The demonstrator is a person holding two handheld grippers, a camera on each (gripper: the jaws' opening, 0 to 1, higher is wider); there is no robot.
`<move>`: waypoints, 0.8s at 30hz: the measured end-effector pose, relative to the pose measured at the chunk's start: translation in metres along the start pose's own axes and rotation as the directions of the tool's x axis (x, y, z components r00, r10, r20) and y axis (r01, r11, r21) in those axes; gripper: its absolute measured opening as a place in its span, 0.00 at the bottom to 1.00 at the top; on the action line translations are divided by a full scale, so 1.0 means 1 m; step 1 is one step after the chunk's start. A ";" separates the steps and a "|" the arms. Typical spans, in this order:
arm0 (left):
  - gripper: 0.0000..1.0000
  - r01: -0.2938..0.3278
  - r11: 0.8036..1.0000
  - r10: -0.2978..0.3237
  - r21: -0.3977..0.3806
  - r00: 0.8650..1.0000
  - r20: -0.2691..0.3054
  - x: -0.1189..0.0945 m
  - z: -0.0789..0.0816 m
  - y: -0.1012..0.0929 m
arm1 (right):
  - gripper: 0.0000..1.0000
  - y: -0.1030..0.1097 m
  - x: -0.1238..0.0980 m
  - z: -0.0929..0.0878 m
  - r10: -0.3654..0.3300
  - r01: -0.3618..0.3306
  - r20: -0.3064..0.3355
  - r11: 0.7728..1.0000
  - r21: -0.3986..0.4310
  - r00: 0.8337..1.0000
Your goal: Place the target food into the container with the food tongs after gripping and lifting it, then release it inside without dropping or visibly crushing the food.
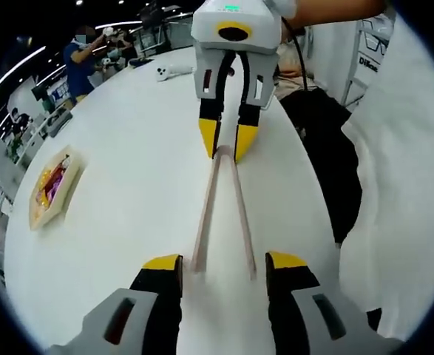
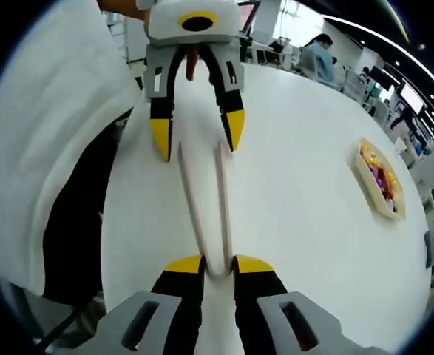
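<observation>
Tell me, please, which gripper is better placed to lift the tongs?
Probably the right gripper: its jaws closely flank the joined end of the tongs and seem to pinch it. The left gripper stands open, wide of the spread tips.

A white table (image 1: 135,185) is seen, round at its edge. A shallow tray of food (image 1: 52,186) is laid flat on it, well apart from the tongs (image 1: 220,214), which are stretched out over its surface.

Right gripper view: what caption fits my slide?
Right gripper pinches the tongs' hinge; left gripper waits at their tips.
</observation>
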State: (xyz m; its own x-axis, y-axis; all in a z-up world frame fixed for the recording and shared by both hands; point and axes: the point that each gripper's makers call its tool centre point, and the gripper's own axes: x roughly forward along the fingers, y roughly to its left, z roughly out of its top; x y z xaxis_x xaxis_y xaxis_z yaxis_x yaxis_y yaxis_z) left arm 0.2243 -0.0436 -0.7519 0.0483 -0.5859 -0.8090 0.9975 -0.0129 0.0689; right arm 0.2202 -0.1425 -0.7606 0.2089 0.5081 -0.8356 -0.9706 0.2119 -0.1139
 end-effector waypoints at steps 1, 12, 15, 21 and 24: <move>0.46 -0.004 1.000 0.004 -0.001 1.000 -0.001 -0.002 -0.001 0.001 | 0.14 0.000 0.000 0.000 0.000 0.000 -0.002 1.000 0.000 1.000; 0.34 -0.039 0.999 0.040 -0.012 0.998 0.042 -0.016 0.012 0.001 | 0.12 -0.008 -0.034 0.006 -0.098 0.085 0.088 0.987 0.133 0.991; 0.28 -0.014 0.999 0.015 -0.034 0.999 0.038 -0.013 0.013 -0.004 | 0.09 -0.008 -0.037 0.006 -0.119 0.101 0.101 0.981 0.168 0.988; 0.33 -0.070 0.986 0.097 -0.152 0.979 0.177 -0.027 0.030 -0.005 | 0.09 0.002 -0.037 0.014 -0.183 0.131 0.173 0.952 0.275 0.968; 0.34 -0.095 0.979 0.131 -0.183 0.972 0.195 -0.031 0.029 -0.003 | 0.10 0.007 -0.036 0.014 -0.199 0.131 0.189 0.937 0.323 0.962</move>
State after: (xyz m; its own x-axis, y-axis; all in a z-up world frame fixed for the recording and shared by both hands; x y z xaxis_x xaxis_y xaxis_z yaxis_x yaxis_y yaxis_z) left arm 0.2185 -0.0492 -0.7096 0.1673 -0.7294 -0.6633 0.9809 0.1911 0.0373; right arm 0.2080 -0.1476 -0.7236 0.4167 0.6042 -0.6792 -0.8440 0.5347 -0.0422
